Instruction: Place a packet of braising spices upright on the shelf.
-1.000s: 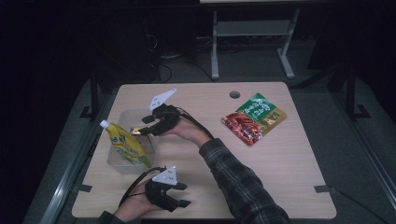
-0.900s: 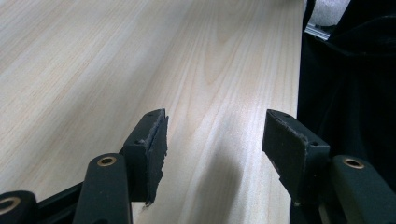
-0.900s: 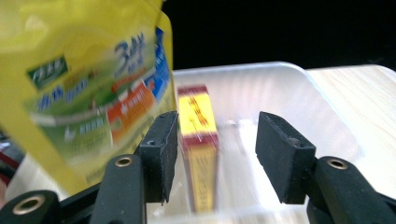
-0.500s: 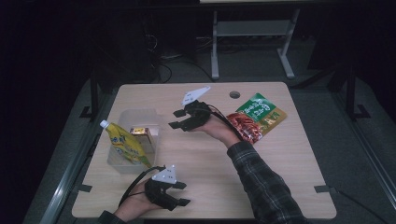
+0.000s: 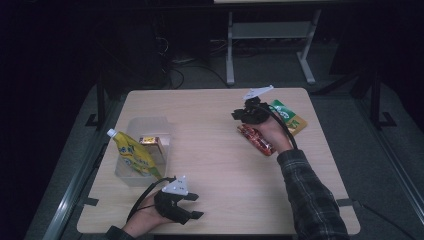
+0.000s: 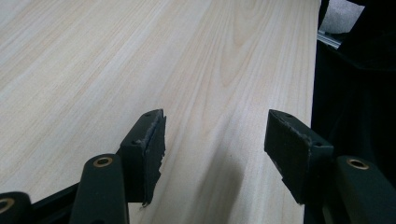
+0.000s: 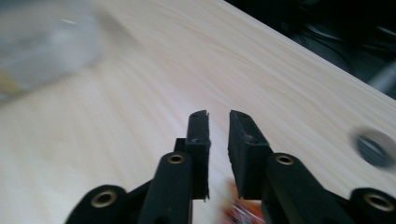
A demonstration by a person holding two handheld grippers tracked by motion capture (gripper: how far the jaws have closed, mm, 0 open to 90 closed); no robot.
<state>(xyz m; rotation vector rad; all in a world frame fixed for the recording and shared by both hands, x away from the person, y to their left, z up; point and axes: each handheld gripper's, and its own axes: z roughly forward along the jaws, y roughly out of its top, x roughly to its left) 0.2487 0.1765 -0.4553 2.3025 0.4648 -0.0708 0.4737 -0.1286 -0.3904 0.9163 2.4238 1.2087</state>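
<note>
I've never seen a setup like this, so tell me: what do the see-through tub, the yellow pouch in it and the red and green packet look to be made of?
The tub looks like clear, slightly frosted plastic: the contents show through its walls. The yellow pouch seems soft printed plastic film with a white screw cap. The red and green packet looks like glossy printed film or foil, judging by its sheen; which one is hard to tell.

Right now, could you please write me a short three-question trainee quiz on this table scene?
1. True or false: the yellow spouted pouch leans in the clear plastic bin.
2. Which claw is above the red and green snack packet: A) left claw B) right claw
3. Fill in: nothing sits between the left claw's pads, whose jaws stand ____.

Key: 1 true; 2 B; 3 open. The right claw's jaws have just been closing, a narrow empty gap remaining between them.
</note>
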